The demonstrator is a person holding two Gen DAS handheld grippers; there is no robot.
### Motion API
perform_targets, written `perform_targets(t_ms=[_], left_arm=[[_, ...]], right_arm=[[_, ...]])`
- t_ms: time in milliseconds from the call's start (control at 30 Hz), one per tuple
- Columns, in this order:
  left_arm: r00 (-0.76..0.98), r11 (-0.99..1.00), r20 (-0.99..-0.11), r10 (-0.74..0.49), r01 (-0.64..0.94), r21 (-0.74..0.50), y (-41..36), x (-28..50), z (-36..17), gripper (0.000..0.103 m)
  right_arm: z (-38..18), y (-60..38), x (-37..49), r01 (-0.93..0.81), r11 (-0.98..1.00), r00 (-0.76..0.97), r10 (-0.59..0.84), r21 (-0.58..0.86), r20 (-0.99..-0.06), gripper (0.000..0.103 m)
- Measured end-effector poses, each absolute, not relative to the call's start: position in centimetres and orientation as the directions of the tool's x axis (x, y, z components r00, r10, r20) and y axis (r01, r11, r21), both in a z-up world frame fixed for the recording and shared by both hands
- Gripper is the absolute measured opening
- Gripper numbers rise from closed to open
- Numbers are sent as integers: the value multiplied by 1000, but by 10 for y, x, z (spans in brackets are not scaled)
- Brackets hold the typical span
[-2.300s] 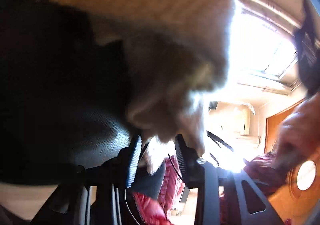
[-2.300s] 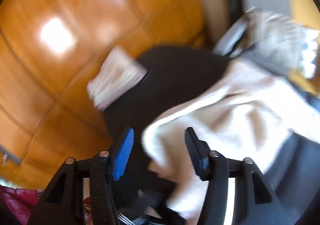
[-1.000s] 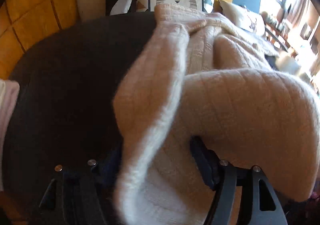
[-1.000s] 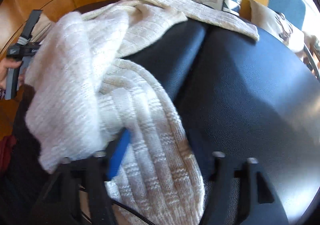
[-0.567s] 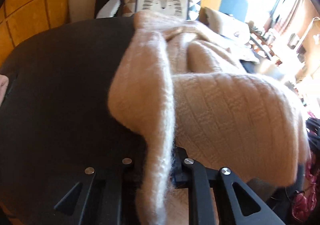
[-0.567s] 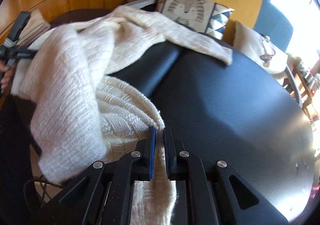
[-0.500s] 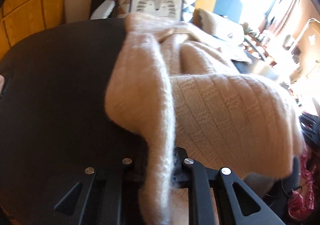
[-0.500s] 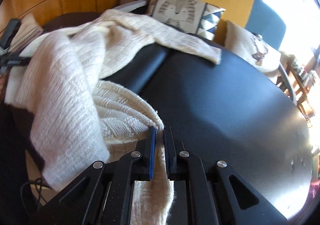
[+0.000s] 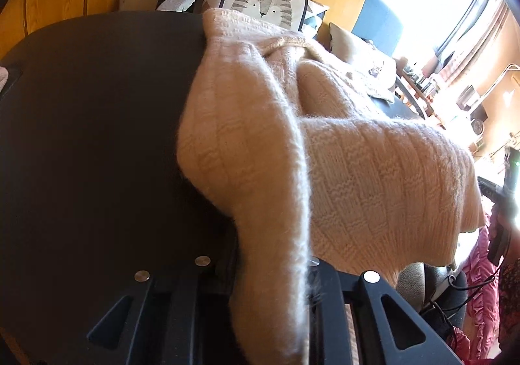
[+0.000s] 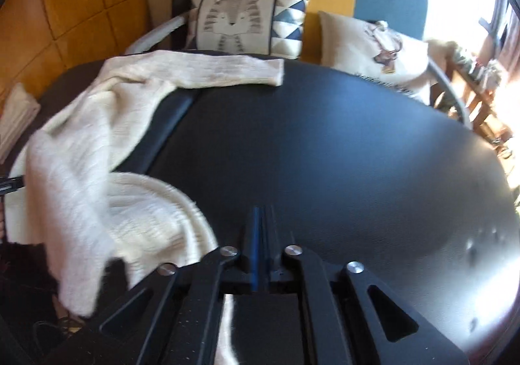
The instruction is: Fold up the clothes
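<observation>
Left claw pads buried in cream sweater, opening, grip unclear. Right claw nearly closed, opening, empty, over the black worktop.

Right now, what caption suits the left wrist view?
Left hand-held gripper pinching a fluffy cream sweater on a dark table.

Left gripper: matte black plastic frame, two angled arms with triangular cut-outs, round silver screw heads on the arms (three visible); finger pads hidden.

Right gripper: same black frame, fine pale specks on the surface, triangular cut-outs, four silver screws; fingers narrow and upright, one faced with a blue pad.
</observation>
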State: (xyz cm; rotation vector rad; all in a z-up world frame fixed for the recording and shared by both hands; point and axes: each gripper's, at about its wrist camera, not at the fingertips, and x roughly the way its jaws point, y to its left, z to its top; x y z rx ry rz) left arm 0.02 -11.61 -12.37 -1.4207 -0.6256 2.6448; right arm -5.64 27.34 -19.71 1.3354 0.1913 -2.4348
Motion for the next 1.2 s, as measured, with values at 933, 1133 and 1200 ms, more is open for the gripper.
perform_targets(t_ms=[933,1133,1200], left_arm=[[-560,-899,-786,264,152,-410,-135,26,-124,23],[-551,-914,-801,236,155,-376,-124,22,-124,24],[-550,-914,-803,228,162,-371,-123,21,-125,24]], right_arm=[[-227,331,-70,210,-941,-515,125,-266,-848,12],[-231,386,-111,56,-967,-500,187,-248,-846,12],[-230,399,-120,18,-964,-501,221,-265,-837,12]])
